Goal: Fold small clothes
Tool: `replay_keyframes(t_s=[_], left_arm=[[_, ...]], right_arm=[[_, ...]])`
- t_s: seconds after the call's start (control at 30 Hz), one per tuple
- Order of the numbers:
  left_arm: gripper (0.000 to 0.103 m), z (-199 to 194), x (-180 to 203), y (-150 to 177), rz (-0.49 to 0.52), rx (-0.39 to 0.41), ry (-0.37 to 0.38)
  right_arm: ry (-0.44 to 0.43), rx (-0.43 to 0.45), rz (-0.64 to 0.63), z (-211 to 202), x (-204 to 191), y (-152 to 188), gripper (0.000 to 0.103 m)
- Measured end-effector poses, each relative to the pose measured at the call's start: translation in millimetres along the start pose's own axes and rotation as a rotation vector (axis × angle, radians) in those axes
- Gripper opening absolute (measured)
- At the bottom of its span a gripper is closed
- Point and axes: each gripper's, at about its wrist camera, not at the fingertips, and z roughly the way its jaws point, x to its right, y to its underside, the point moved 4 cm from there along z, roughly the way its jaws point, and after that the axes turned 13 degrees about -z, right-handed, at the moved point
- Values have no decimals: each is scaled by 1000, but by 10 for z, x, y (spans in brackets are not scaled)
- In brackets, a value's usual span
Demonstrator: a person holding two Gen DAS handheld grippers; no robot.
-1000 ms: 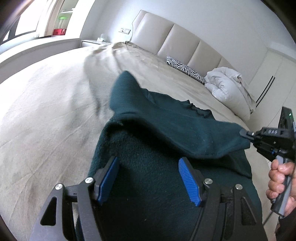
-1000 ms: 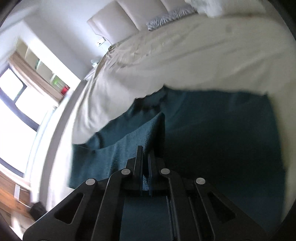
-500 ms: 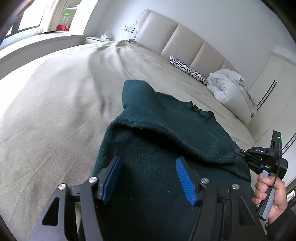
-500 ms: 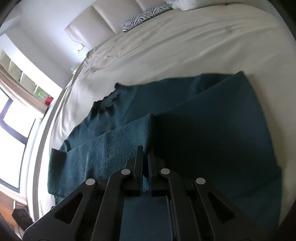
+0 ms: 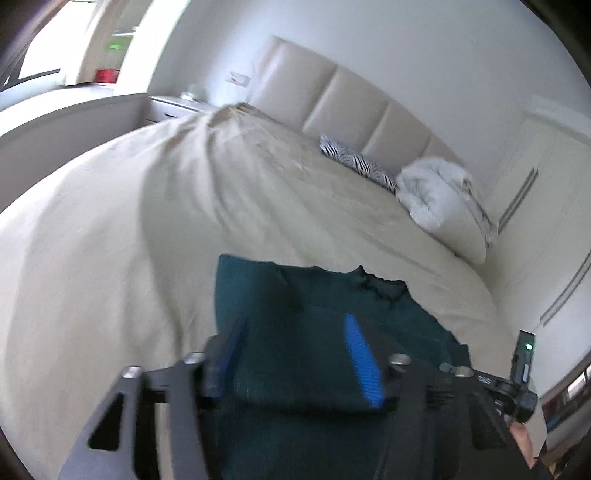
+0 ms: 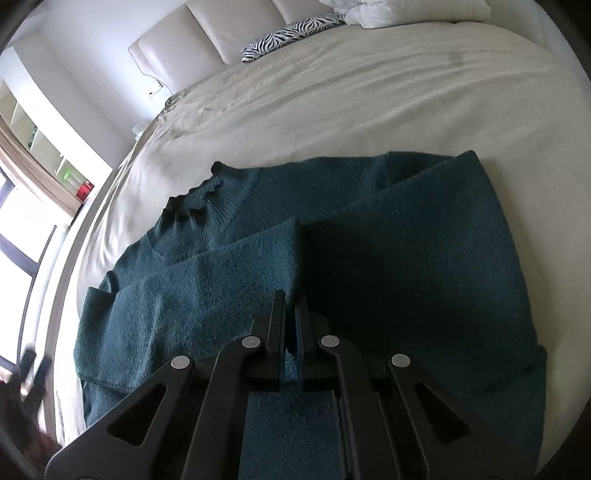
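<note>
Dark teal fuzzy knit sweater [image 5: 306, 354]: near hem cut off by lower frame edge, motion-blurred. Shelf items, red and green [image 5: 110, 61]: blurred, unidentifiable. Person's hand [image 5: 522, 441]: mostly out of frame at lower right.

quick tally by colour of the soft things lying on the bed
dark green: 1, the sweater
zebra print: 1, the cushion
white: 1, the bundled duvet
total: 3
</note>
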Motion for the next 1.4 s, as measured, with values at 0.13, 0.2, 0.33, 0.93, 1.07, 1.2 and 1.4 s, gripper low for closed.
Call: replay_keyframes(t_s=[0.13,0.2,0.33,0.93,1.07,1.2,1.4], left_arm=[[31,520,-153,-92,-7,-147,-6],[26,809,-352,-22,-36,-235,-42],[11,815,-533,-21,-101,-255,-11],[26,573,-339,105,98,-239,-57],[35,302,-344,220,184,-223,-101],[44,122,-390,259,198,-255,-118],[44,183,-106,-173,120,-174,16]], right_arm=[[-31,-1,21,37,59,31,3],[-43,1,15,48,71,32,3],[-103,-1,21,39,133,47,4],[-266,-49,90,85,-50,165,11],[-275,-15,135,-68,107,207,11],[-256,18,116,-264,76,128,11],[-415,51,84,-278,-265,-147,15]])
